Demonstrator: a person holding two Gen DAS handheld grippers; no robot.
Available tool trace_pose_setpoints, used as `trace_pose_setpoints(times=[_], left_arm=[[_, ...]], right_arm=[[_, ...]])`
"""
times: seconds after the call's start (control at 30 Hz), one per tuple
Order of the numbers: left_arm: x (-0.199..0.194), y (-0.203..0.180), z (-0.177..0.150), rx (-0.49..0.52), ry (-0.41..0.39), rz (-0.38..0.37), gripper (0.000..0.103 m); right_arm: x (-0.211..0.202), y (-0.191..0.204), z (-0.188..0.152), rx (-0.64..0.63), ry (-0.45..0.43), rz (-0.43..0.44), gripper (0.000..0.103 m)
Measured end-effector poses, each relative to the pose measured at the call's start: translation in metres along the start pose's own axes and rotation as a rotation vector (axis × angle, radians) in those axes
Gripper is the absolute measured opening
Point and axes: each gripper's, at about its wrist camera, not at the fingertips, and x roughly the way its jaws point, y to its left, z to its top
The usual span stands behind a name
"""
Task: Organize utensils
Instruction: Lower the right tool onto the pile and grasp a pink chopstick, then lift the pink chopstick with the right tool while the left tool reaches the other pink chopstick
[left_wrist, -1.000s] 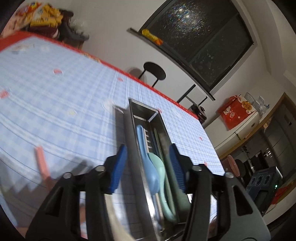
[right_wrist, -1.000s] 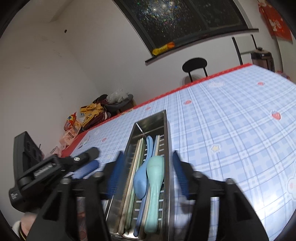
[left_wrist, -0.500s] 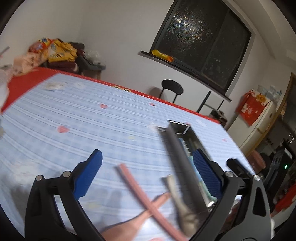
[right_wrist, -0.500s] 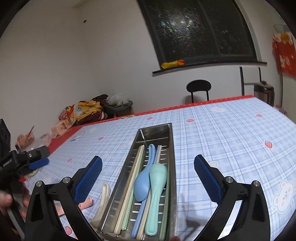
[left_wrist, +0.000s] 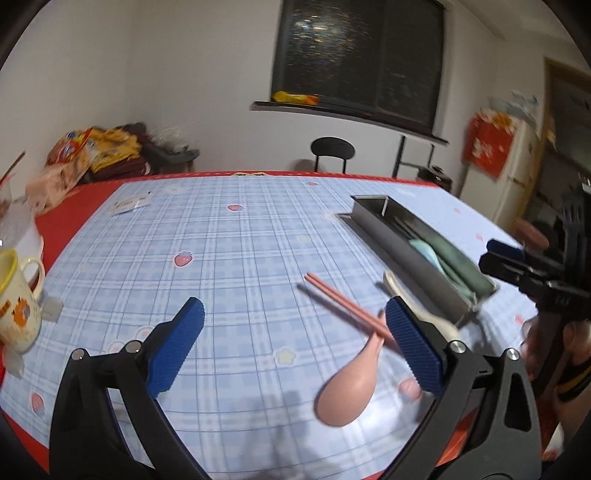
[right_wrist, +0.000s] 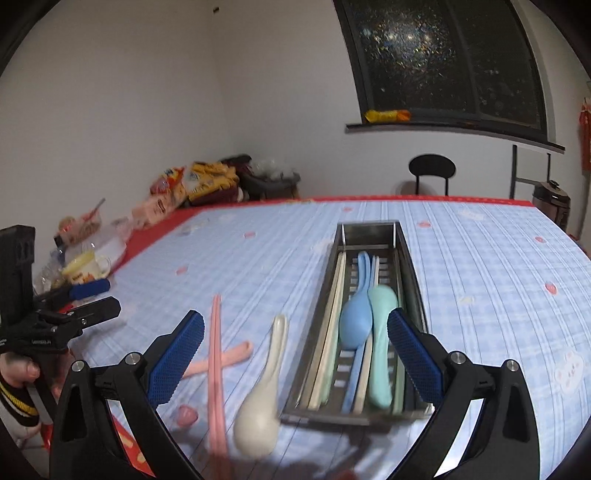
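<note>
A long steel utensil tray (right_wrist: 413, 266) (left_wrist: 384, 230) lies on the checked tablecloth and holds a blue spoon (right_wrist: 354, 317), a mint spoon (right_wrist: 382, 339) and pale chopsticks (right_wrist: 334, 302). Left of it lie a cream spoon (right_wrist: 262, 387) (left_wrist: 397, 286), pink chopsticks (right_wrist: 216, 354) (left_wrist: 343, 306) and a pink spoon (left_wrist: 351, 384) (right_wrist: 221, 360). My left gripper (left_wrist: 293, 349) is open and empty above the cloth, the pink spoon near its right finger. My right gripper (right_wrist: 295, 360) is open and empty over the tray's near end and the cream spoon.
A yellow-rimmed mug (left_wrist: 16, 302) (right_wrist: 86, 269) and a clear container (left_wrist: 14, 225) stand at the table's left edge. Snack bags (left_wrist: 92, 147) are piled at the far left corner. A black chair (left_wrist: 332, 151) stands behind the table. The red table edge (left_wrist: 476, 428) is close.
Both grippers have opened wide and drawn back from the tray. My left gripper has swung left, off the tray, and now faces the loose pink spoon and chopsticks.
</note>
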Motion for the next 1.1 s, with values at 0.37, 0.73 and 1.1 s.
trace_pose_setpoints(times=[0.37,0.73,1.1], left_arm=[[0.006,0.015,-0.009,0.001,-0.033,-0.149,0.096],[0.003,0.012,-0.010,0.015,-0.049,-0.196,0.095],[0.010,0.024,-0.009,-0.045,-0.023,-0.208,0.095]], right_arm=[[0.014,0.039,-0.015,0.015,0.134,0.010,0.034],[0.050,0.073,-0.031,-0.119,0.293,-0.017,0.019],[0.058,0.078,-0.035,-0.153,0.338,-0.019,0.019]])
